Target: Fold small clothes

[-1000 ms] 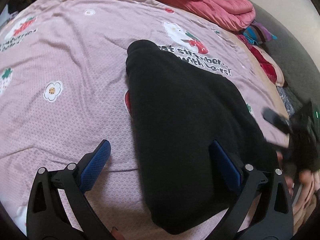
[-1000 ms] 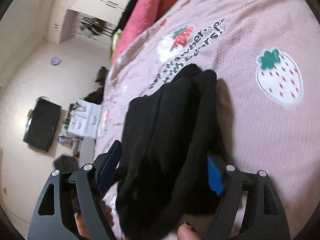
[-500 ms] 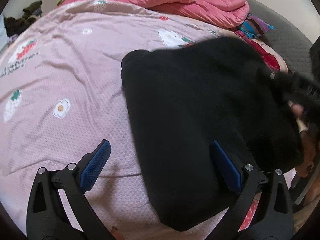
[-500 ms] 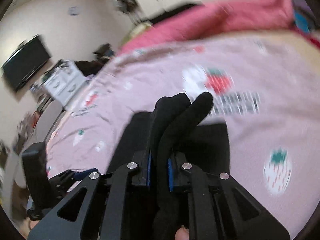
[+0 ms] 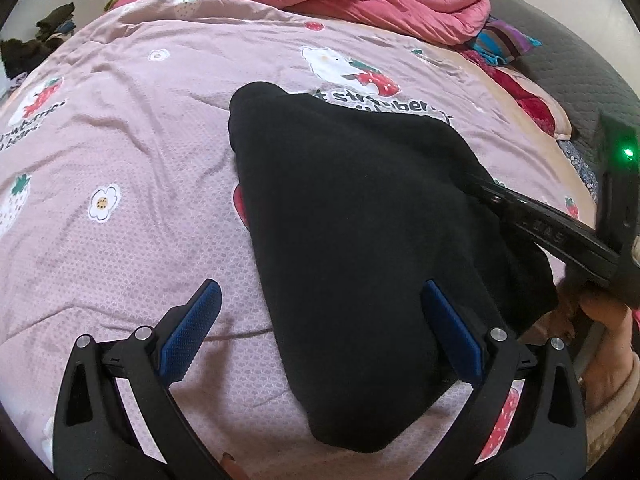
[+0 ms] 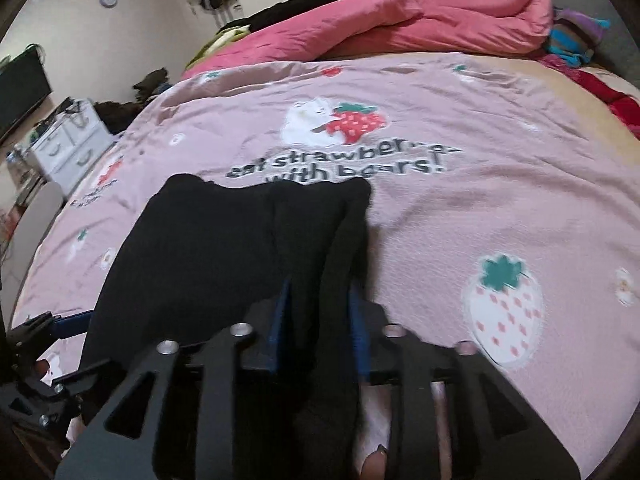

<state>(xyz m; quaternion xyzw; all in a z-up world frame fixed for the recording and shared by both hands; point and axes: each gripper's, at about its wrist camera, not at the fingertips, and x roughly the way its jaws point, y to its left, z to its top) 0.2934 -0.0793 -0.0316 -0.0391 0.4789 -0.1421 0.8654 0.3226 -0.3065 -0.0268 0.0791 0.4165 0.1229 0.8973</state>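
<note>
So the black garment [image 5: 360, 240] is the thing to go by here, lying folded on the pink strawberry bedspread [image 5: 120, 160]. Closest to it, the right claw [image 6: 320, 312] has a bunched ridge of the garment's right edge sitting between its blue pads, and the jaws are opening, so my guess is it's letting that fold drop where it belongs rather than carrying it anywhere. The left claw [image 5: 320, 320] hangs over the near end of the garment with its jaws spread wide, one pad off to the garment's left over bare bedspread and the other above the cloth, gripping nothing, probably just waiting for the next fold. Beyond the garment's far edge is the printed bear and lettering, and further back a rumpled pink quilt [image 6: 400, 28].
</note>
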